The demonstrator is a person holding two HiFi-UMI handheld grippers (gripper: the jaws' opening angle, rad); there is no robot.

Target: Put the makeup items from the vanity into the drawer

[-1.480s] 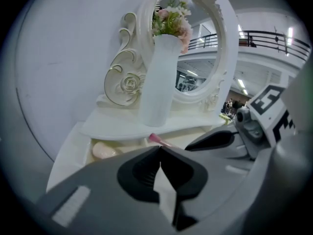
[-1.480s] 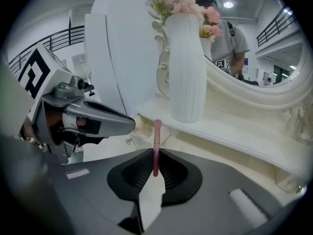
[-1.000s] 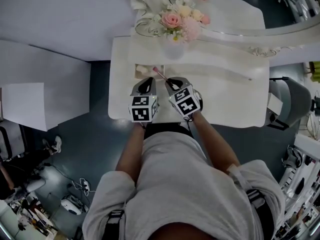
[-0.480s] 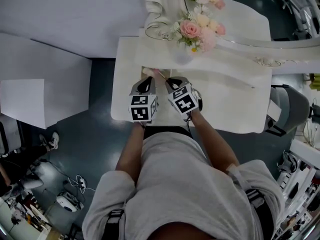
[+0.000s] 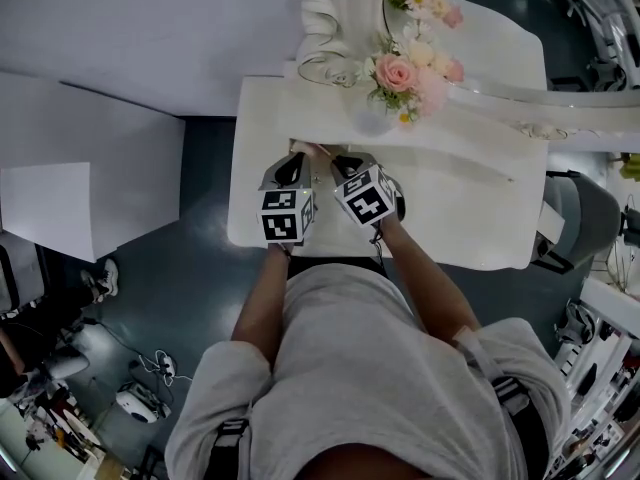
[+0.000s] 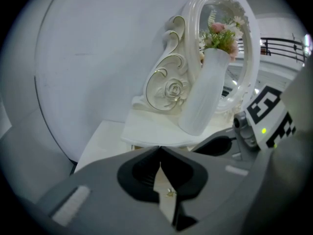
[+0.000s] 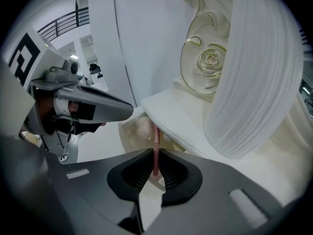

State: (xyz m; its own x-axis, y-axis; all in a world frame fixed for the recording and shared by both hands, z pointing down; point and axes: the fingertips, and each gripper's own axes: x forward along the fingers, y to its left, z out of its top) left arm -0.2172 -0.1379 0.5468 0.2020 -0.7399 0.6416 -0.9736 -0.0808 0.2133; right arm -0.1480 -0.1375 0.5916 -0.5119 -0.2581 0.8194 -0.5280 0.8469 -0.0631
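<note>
Change: both grippers have edged forward across the desk [image 5: 455,208] toward the small open drawer [image 7: 128,137] under the raised shelf. The view has swung with them.
Meaning: the carry looks nearly done. The likely next step is lowering the item into the drawer and letting go.
Right fingers: the right gripper [image 7: 152,156] is nearly closed and clamps a thin pink stick [image 7: 156,142] near its lower end.
Left fingers: the left gripper [image 6: 160,151] has its tips pressed together with nothing between them. It sits just beside the right one.
Item's place: the stick is held in the air and slants forward. Its far end points into the drawer opening, below the shelf edge.
Item's look: it is slim, straight and dusty pink, like a pencil or a brush handle. Which of the two is too small to tell.
Drawer: the inside is cream, and a pale rounded thing [image 7: 143,128] already lies in it.
Nearby: a white vase [image 7: 254,82] stands close on the right, so the approach is tight.
</note>
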